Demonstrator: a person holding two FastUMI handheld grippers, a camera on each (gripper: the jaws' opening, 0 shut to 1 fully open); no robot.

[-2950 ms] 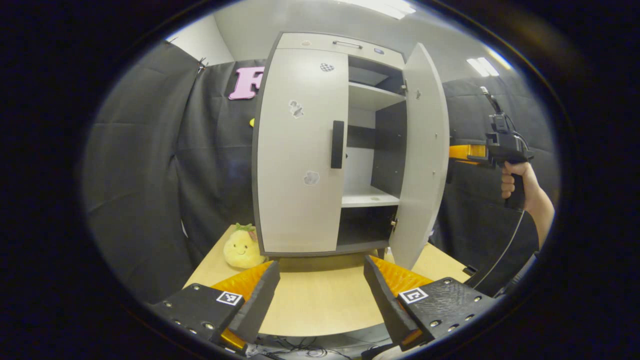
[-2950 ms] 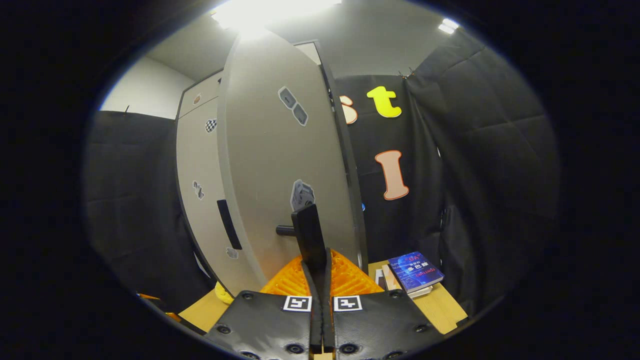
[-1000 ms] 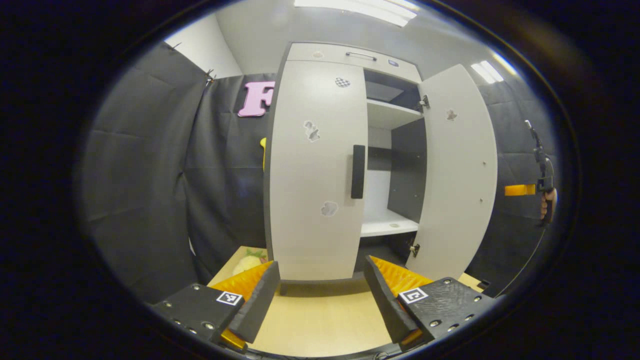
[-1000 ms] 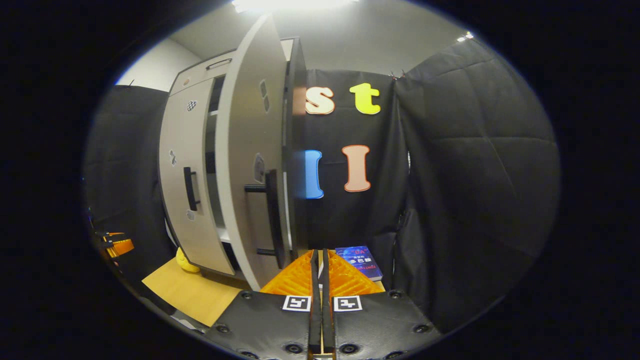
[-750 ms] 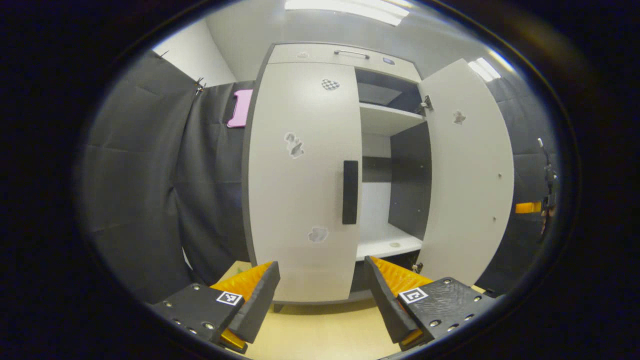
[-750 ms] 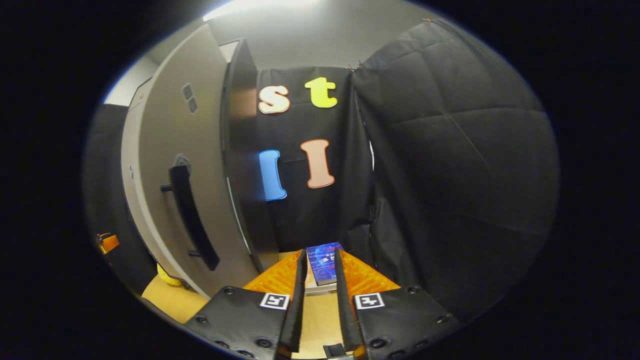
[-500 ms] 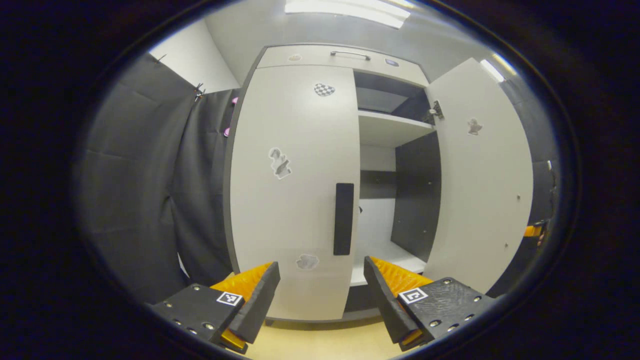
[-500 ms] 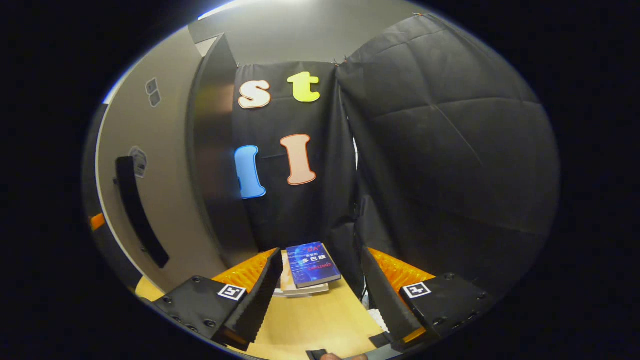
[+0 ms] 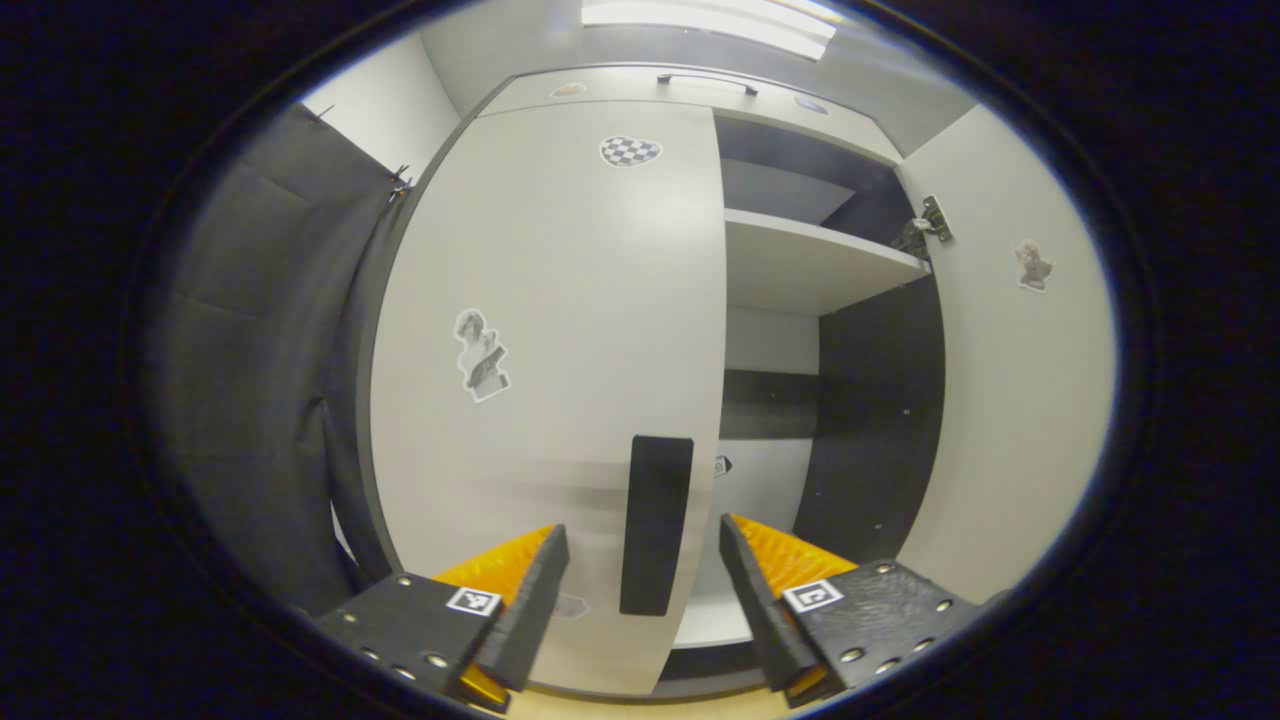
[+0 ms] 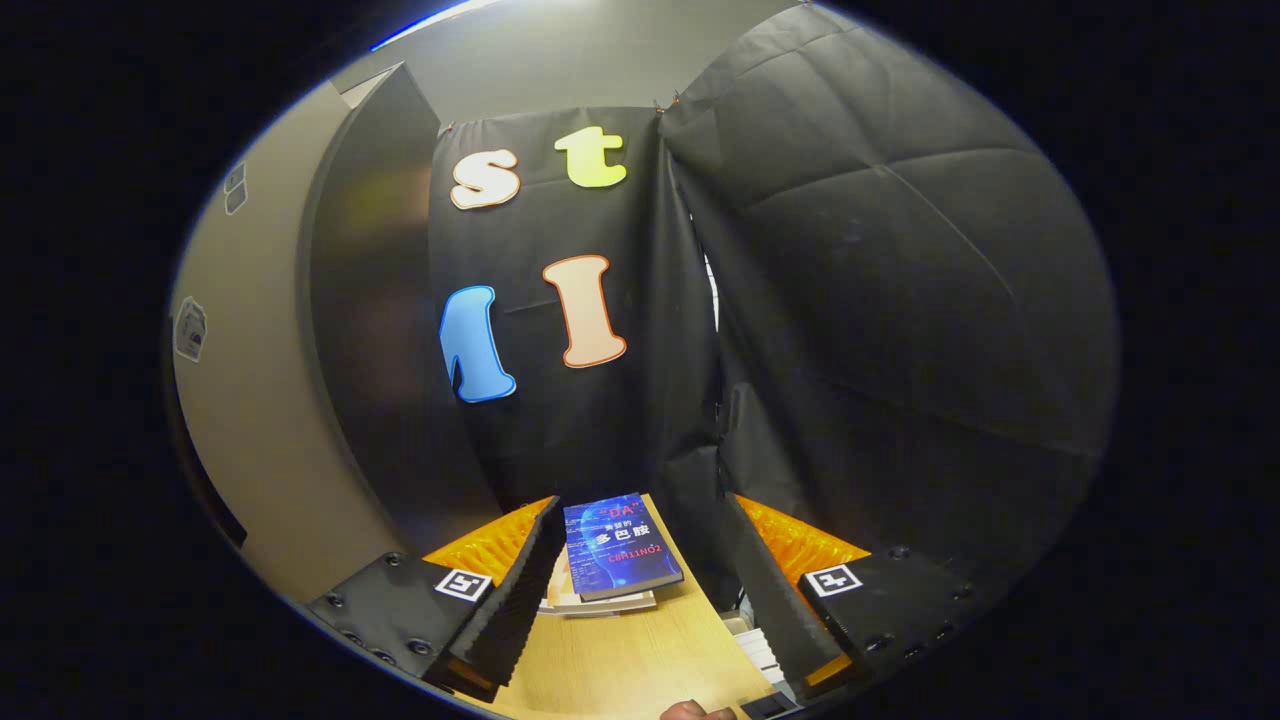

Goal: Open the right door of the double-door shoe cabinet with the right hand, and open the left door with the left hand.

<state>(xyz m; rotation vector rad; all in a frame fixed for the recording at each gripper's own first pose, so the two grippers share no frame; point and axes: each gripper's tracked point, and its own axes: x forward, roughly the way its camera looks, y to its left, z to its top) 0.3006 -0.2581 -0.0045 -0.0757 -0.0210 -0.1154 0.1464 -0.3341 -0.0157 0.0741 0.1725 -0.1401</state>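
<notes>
The shoe cabinet's pale left door [image 9: 560,330] stands closed, with a dark vertical handle [image 9: 655,523] near its right edge. My left gripper [image 9: 640,590] is open, and the handle's lower part sits in the gap between its fingers without touching them. The right door [image 9: 1020,400] is swung wide open, baring a shelf [image 9: 810,270] and the dark interior. In the right gripper view, that open door's outer face [image 10: 250,420] lies at the far left. My right gripper [image 10: 640,590] is open and holds nothing, pointing at the booth wall away from the door.
A blue book [image 10: 618,545] lies on a small stack on the wooden table [image 10: 630,660], straight ahead of the right gripper. Black cloth walls [image 10: 900,330] close in the right side. A drawer with a metal handle [image 9: 705,80] tops the cabinet.
My left gripper has moved in close, so the left door's handle now sits between its fingers. My right gripper let go of the right door's handle, opened, and turned right, away from the door.
</notes>
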